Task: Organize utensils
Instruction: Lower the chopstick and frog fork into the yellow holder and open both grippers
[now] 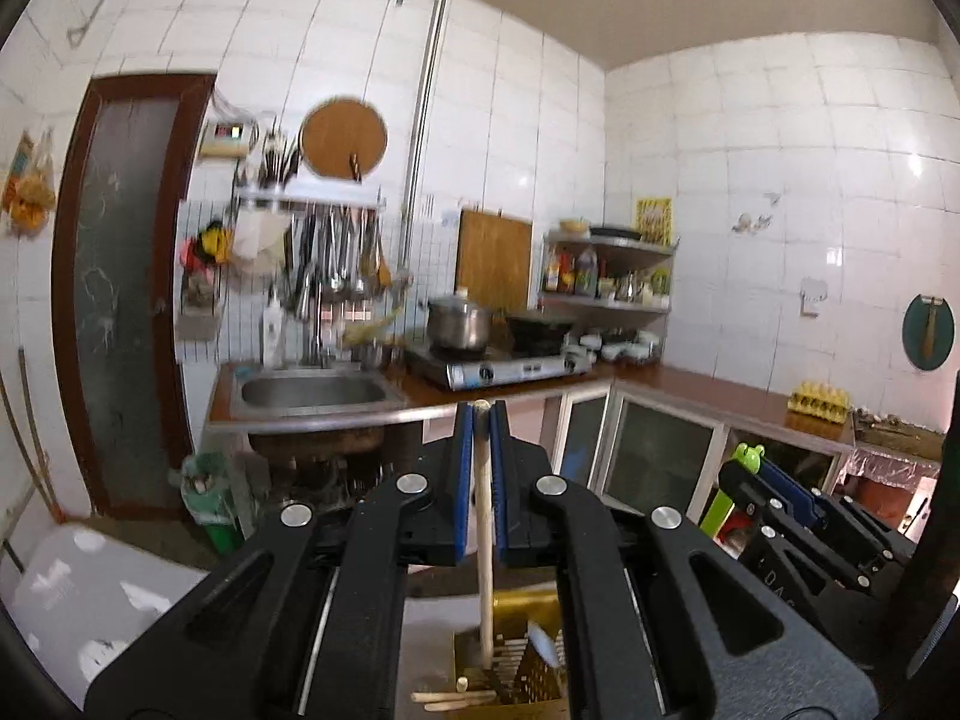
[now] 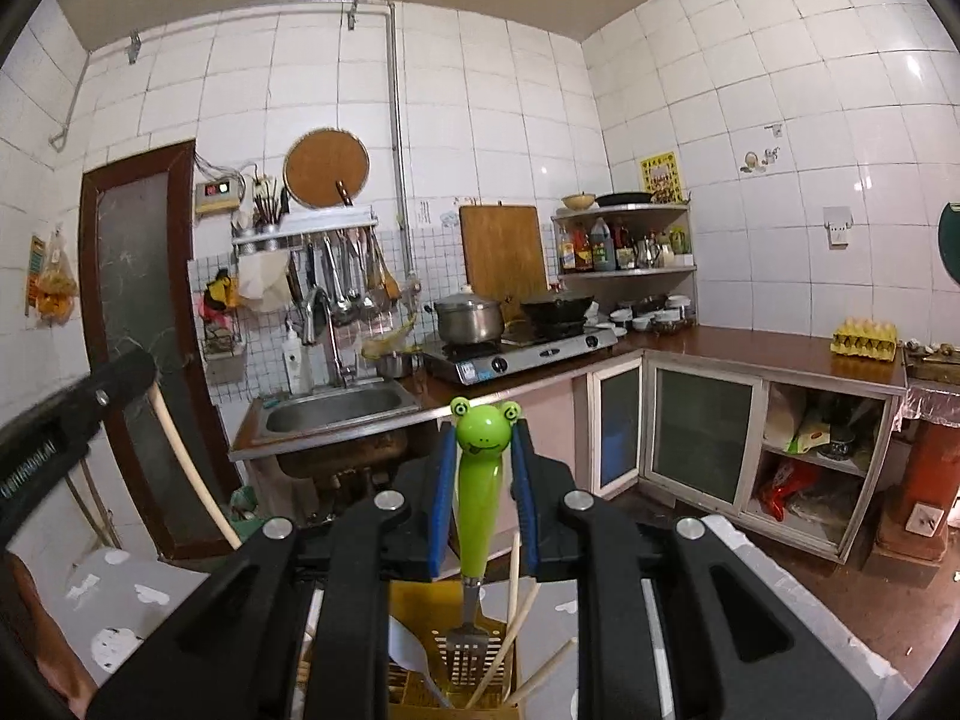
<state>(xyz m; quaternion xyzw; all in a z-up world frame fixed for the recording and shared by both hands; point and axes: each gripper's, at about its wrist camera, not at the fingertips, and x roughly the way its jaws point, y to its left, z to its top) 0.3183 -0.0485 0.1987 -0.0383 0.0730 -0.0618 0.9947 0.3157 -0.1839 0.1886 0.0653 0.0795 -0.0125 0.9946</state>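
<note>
My left gripper (image 1: 482,415) is shut on a pale wooden handle (image 1: 483,516). The handle hangs down into a gold perforated utensil holder (image 1: 528,606), which also holds chopsticks and a white spoon (image 1: 543,642). My right gripper (image 2: 483,429) is shut on a fork with a green frog handle (image 2: 480,480). Its metal tines (image 2: 467,645) hang just above or inside the holder (image 2: 414,600); I cannot tell which. In the left wrist view the right gripper (image 1: 750,462) is at the right with the frog. In the right wrist view the left gripper (image 2: 129,375) is at the left with its wooden handle (image 2: 186,468).
The holder stands on a white patterned surface (image 2: 120,594). Across the kitchen are a steel sink (image 2: 333,408), a stove (image 2: 522,351) with a pot and a wok, a counter with an egg tray (image 2: 864,337), a wall rack of hanging utensils (image 2: 342,276) and a dark door (image 2: 138,312).
</note>
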